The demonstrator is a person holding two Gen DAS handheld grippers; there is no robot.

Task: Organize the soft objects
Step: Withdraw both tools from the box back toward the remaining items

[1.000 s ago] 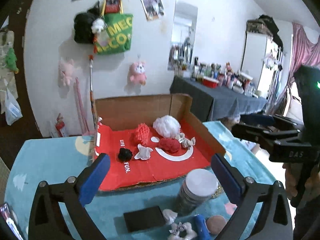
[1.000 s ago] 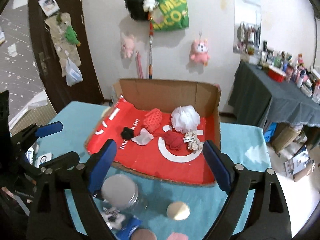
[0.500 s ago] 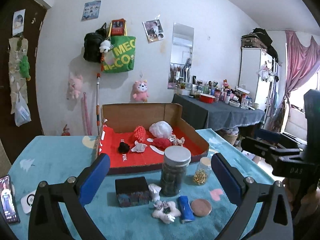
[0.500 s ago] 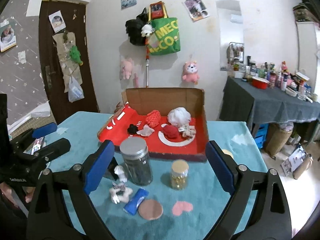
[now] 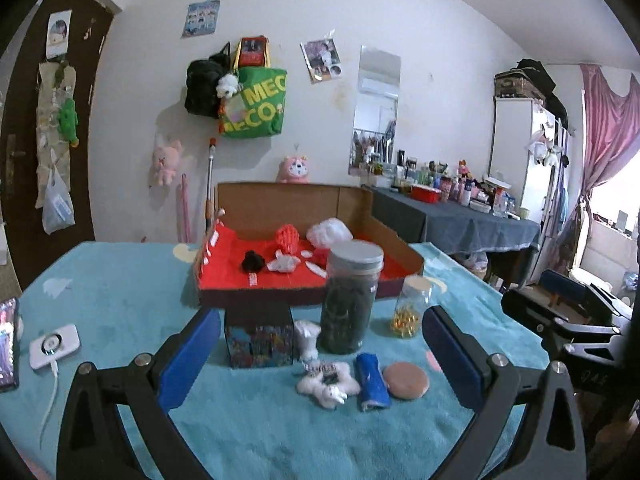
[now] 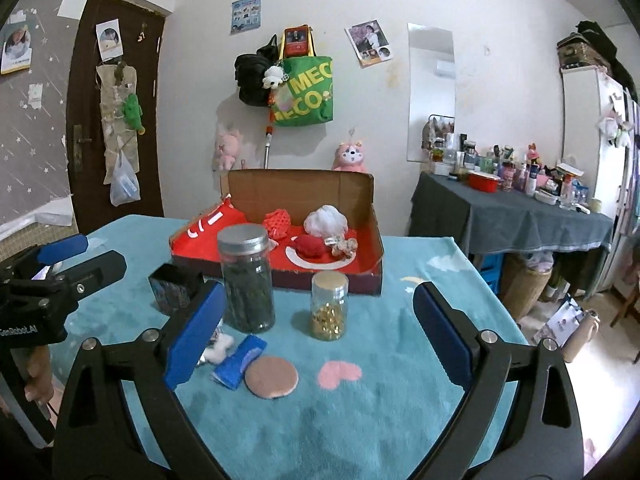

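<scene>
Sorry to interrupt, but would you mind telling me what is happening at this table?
A person holds a hand-held gripper in each hand, sorting soft things into a cardboard box. The left hand-held gripper and the right hand-held gripper are both open and empty, above the teal tablecloth. A white fluffy toy, a blue roll and a round pink pad lie outside the box, beside two jars.

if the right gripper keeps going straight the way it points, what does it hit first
Probably the small jar of gold bits, nearly centred between the open right gripper fingers. Nothing stands in front of it; depth is hard to judge.
</scene>
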